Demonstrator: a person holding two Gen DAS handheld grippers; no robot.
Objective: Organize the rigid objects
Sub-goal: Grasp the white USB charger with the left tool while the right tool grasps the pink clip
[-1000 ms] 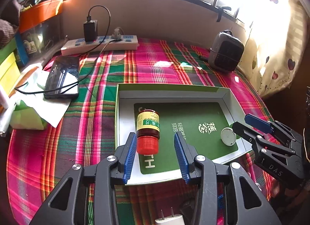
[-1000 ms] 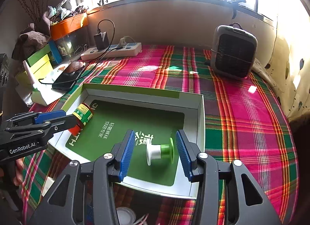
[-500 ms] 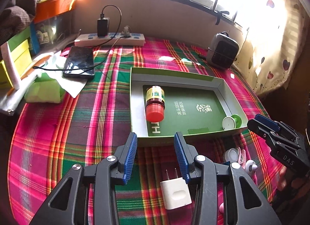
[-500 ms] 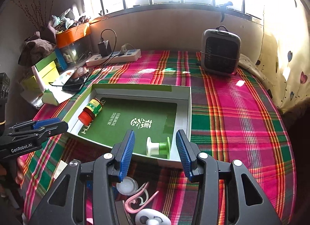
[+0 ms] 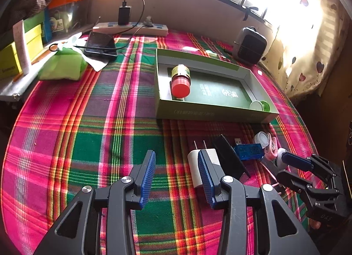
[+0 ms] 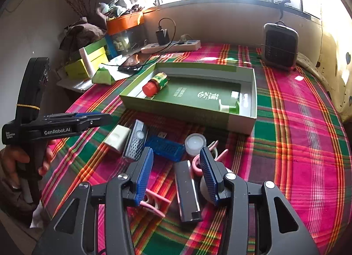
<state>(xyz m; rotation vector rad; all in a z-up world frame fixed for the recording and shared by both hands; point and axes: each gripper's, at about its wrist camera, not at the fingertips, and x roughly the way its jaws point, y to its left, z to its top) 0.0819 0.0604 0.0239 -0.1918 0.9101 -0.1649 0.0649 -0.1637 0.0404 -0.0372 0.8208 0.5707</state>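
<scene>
A green box [image 5: 211,113] [image 6: 191,113] on the plaid cloth holds a red-capped bottle [image 5: 180,79] [image 6: 155,84] lying at its left end and a white-and-green spool [image 5: 259,106] [image 6: 230,107] at its right end. In front of the box lie a white plug adapter [image 5: 199,167] [image 6: 117,137], a black lighter [image 6: 188,191], a grey-black device [image 6: 135,142], a blue USB module [image 5: 249,150] [image 6: 165,145], a white round lid [image 6: 195,141] and pink clips [image 6: 198,162]. My left gripper [image 5: 177,177] is open and empty just left of the adapter. My right gripper [image 6: 176,173] is open and empty above the lighter.
A power strip [image 5: 132,29] with a charger, a phone [image 5: 101,45], a green tissue pack [image 5: 61,67] and yellow boxes [image 5: 15,57] sit at the back left. A small grey heater [image 5: 249,46] [image 6: 280,46] stands at the back right. The table edge curves near the right.
Both grippers have pulled back from the box toward the near edge, leaving bottle and spool inside. The loose items in front of the box have come into view under them.
</scene>
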